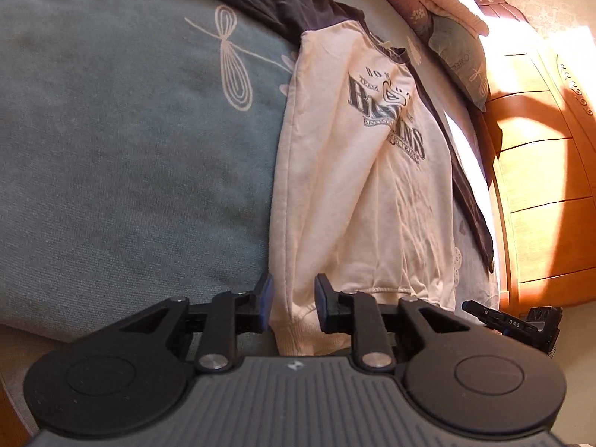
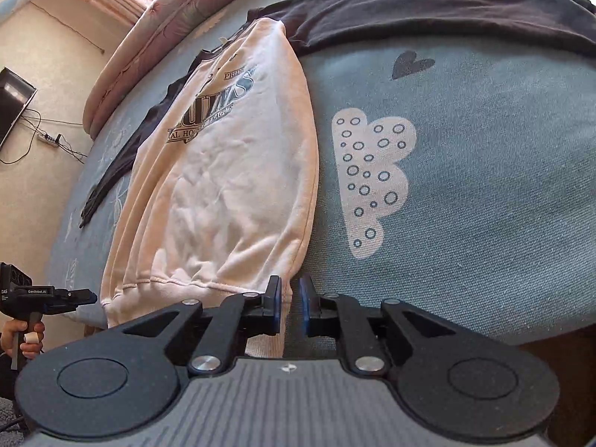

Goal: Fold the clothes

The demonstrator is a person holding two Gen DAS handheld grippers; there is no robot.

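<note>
Bed cover (image 2: pixel 484 171): teal, printed with pale motifs, spreading across most of both views and bearing the garment. Sweatshirt (image 1: pixel 357 193): 1 item, cream body with dark sleeves and a dark printed crest on the chest, lying front up and lengthwise, collar toward the far pillows (image 1: pixel 443 11), ribbed hem at the near bed edge. Its 2 sleeves are stretching out to either side, the broader one running along the far part of the cover, the thinner one trailing toward the opposite bed edge. Body is lying nearly flat, with long soft creases. Left gripper (image 1: pixel 292 303): fingers apart, straddling 1 hem corner, cloth sitting in the gap though not pinched. Right gripper (image 2: pixel 290 307): fingers apart by a narrower gap, the other hem corner lying just at the inner pad; whether it is touching cannot be told. A hand (image 2: pixel 26 335) is showing on the left tool's grip in the right wrist view. Step in hand, judged: the 2 tools are lining up on the 2 hem corners. Next move, judged: each pair closing squarely on both cloth layers, evenly, so the hem travels level.
</note>
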